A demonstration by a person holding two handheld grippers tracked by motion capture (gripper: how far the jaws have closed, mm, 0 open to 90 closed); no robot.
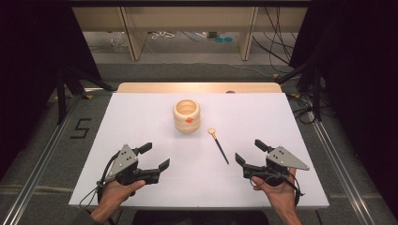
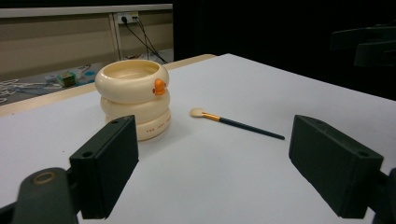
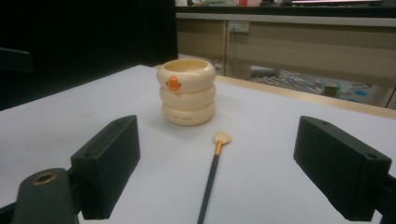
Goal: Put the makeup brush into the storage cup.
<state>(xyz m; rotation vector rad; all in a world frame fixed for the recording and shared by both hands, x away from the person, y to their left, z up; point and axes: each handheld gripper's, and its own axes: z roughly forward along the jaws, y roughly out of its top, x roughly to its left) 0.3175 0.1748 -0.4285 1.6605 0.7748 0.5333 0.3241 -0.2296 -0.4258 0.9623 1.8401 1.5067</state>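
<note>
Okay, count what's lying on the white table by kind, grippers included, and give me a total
Cream ringed cup with an orange duck beak: 1
Dark-handled makeup brush with a pale tip: 1
Black two-jaw grippers, both open and empty: 2, the left gripper and the right gripper
Total: 4

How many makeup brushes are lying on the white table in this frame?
1. The makeup brush lies flat on the white table, just right of the cream ringed cup and not touching it, bristles toward the cup, handle pointing toward the right gripper. The cup's inside is partly hidden.
</note>
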